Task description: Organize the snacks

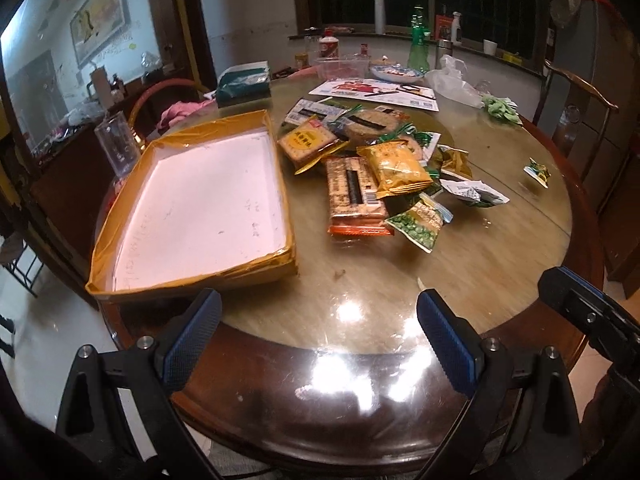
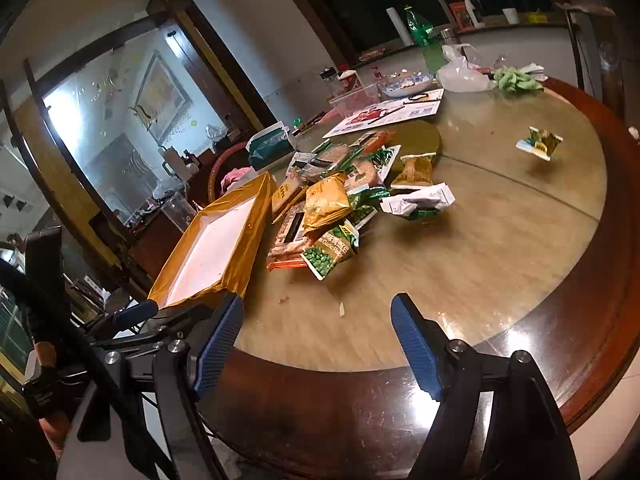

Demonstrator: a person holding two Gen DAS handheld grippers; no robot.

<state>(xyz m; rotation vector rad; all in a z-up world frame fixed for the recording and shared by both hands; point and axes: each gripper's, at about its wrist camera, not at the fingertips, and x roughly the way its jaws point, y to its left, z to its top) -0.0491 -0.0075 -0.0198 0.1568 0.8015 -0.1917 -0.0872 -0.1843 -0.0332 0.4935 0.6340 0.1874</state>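
A pile of snack packets (image 1: 372,160) lies mid-table, with a yellow chip bag (image 1: 396,166), a brown cracker pack (image 1: 354,196) and a green pea packet (image 1: 420,224). The pile also shows in the right wrist view (image 2: 332,208). A shallow yellow-taped box with a white bottom (image 1: 204,204) sits left of it, also in the right wrist view (image 2: 216,252), and holds nothing. One small packet (image 1: 538,172) lies apart at the right (image 2: 540,144). My left gripper (image 1: 318,320) and right gripper (image 2: 316,328) are open and empty over the table's near edge.
The round wooden table (image 1: 480,280) has a dark rim. At the back stand a green bottle (image 1: 418,44), a bowl (image 1: 396,74), a plastic bag (image 1: 452,80), a flyer (image 1: 376,92) and a tissue box (image 1: 244,82). A chair (image 1: 580,120) is at the right.
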